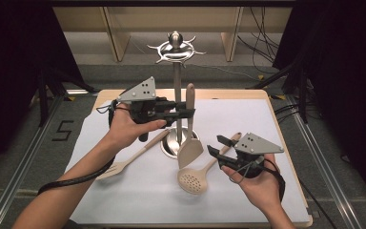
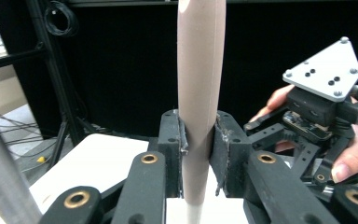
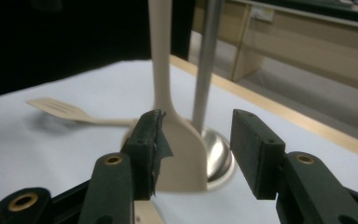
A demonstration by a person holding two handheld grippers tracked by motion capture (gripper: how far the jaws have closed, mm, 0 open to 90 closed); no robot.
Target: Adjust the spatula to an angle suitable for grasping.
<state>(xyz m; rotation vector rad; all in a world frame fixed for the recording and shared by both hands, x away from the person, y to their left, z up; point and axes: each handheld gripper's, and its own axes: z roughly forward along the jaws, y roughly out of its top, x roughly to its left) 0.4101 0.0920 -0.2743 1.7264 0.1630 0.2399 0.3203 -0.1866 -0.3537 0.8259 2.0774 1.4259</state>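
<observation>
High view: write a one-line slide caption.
Left gripper clamps a beige spatula upright beside the steel utensil stand, while the open right gripper waits over a skimmer.

high view overhead, facing forward; gripper views close; all share spatula [image 1: 189, 129].
</observation>
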